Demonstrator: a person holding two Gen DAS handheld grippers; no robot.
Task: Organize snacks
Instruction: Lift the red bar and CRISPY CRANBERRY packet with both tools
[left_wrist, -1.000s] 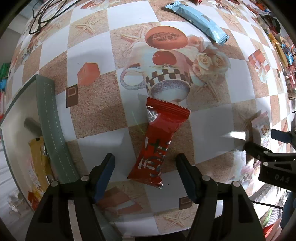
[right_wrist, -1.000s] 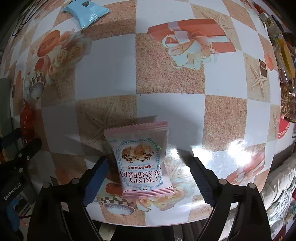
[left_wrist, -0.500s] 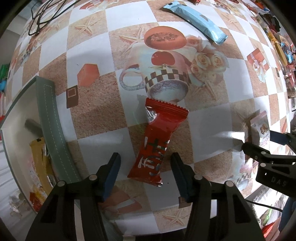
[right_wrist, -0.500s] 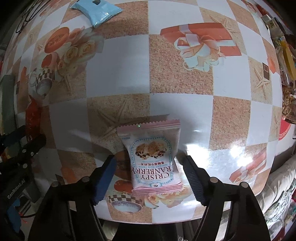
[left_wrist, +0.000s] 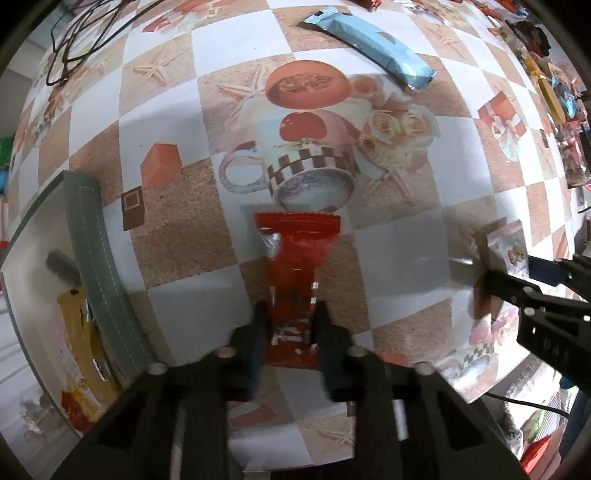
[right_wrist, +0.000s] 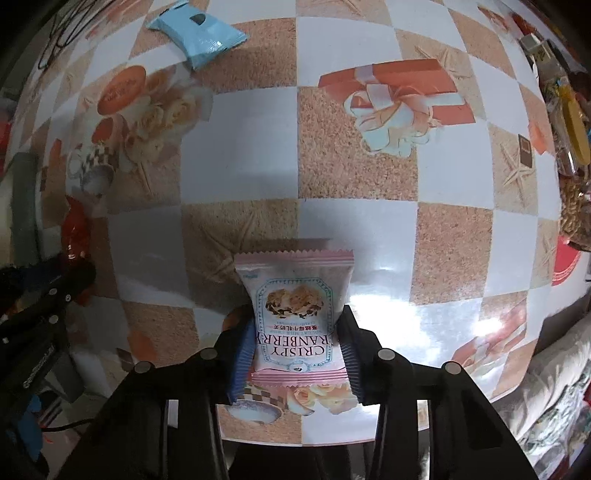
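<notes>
Both grippers, left gripper (left_wrist: 290, 332) and right gripper (right_wrist: 295, 347), have just been closing; we pinch red packet (left_wrist: 297, 258) and pink packet (right_wrist: 295, 295) for the tray (left_wrist: 99, 258).

Tabletop (right_wrist: 258, 155) checked white and sandy tan with printed cups, roses, starfish, red gift boxes, red snack packet (left_wrist: 299, 266), pink-edged cranberry packet (right_wrist: 295, 314), pale blue wrapper (left_wrist: 373, 48), grey-green stitched tray rim (left_wrist: 96, 258), black tools.
</notes>
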